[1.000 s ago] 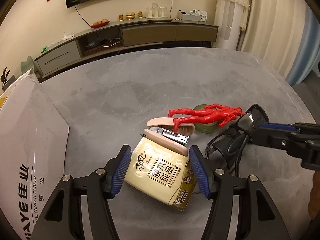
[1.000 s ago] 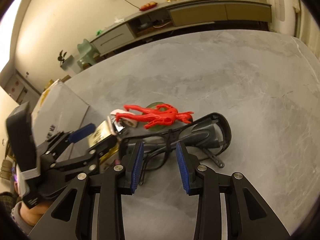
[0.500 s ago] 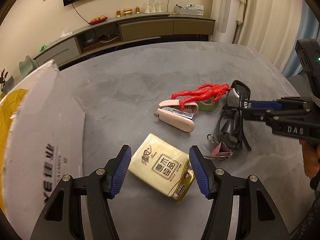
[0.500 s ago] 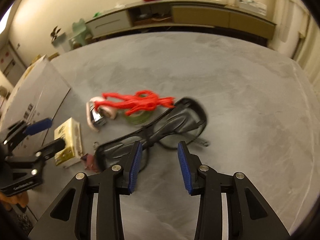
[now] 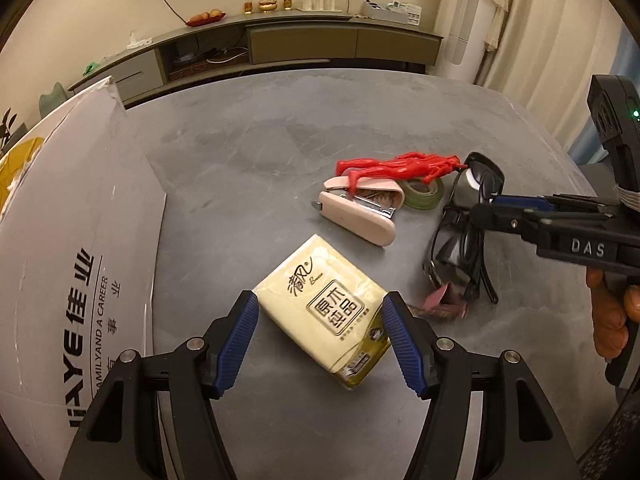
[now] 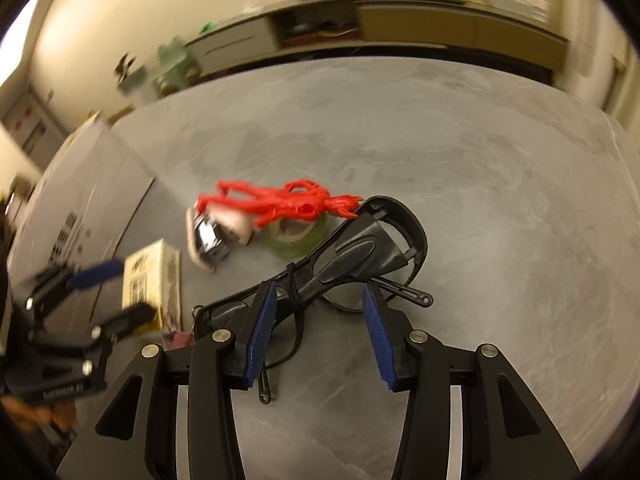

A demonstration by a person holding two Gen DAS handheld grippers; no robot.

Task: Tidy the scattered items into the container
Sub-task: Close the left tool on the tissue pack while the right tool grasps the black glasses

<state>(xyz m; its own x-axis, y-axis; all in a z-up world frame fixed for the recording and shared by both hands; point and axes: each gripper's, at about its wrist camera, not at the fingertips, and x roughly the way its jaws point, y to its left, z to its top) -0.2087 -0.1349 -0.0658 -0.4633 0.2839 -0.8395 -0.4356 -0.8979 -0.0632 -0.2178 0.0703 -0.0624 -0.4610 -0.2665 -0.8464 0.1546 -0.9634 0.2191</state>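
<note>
One yellow tissue pack (image 5: 326, 312) printed with Chinese characters lies flat on the grey bench (image 5: 256, 152), between the wide-open, empty left tongs (image 5: 320, 340). Beyond it sit one pink stapler (image 5: 356, 216), one red plastic figure (image 5: 396, 166) and one green tape roll (image 5: 424, 196). The right tongs (image 6: 318, 326), marked "DAS", gape open, holding nothing, over two pairs of black glasses (image 6: 352, 260). One white cardboard box (image 5: 60, 220) reading "A CAREER" stands at left.
</note>
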